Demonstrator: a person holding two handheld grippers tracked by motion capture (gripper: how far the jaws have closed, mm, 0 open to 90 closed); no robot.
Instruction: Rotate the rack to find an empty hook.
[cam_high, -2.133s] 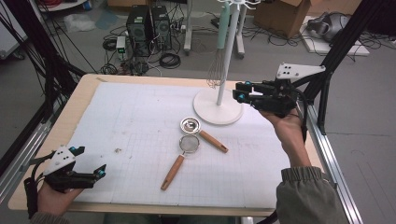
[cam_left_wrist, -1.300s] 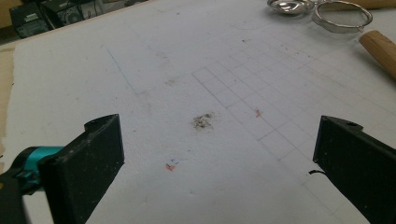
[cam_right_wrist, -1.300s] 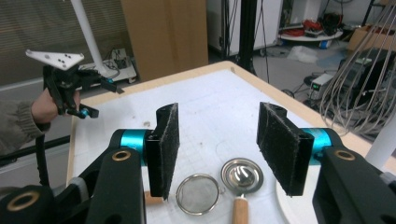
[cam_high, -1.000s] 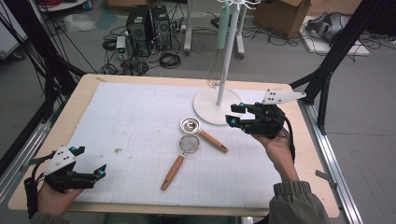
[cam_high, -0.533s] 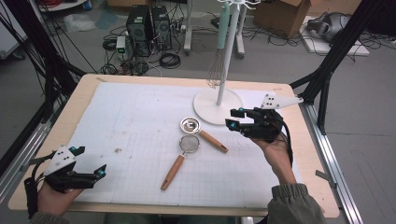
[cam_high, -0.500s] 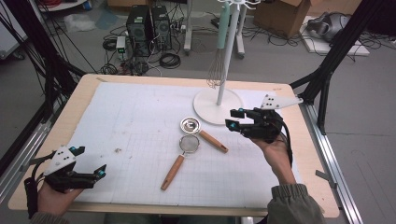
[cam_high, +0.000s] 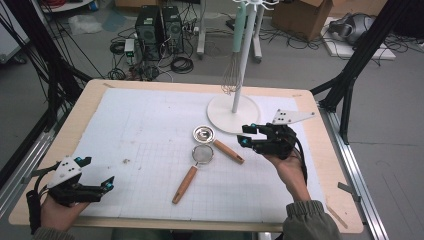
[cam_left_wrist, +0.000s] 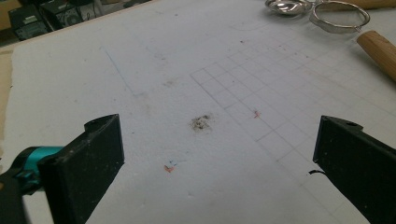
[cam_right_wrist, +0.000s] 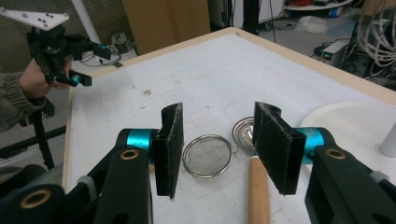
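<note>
High view: right gripper (cam_high: 246, 136), jaws wide, nears the wooden-handled ladle (cam_high: 220, 142) beside the strainer (cam_high: 202, 154); left gripper (cam_high: 95, 173) idles agape; next, probably straddling the handle

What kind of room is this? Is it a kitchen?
Probably not a kitchen: more likely a lab or workshop. Computer towers and loose cables sit on the bare floor, with cardboard boxes behind the table.
</note>
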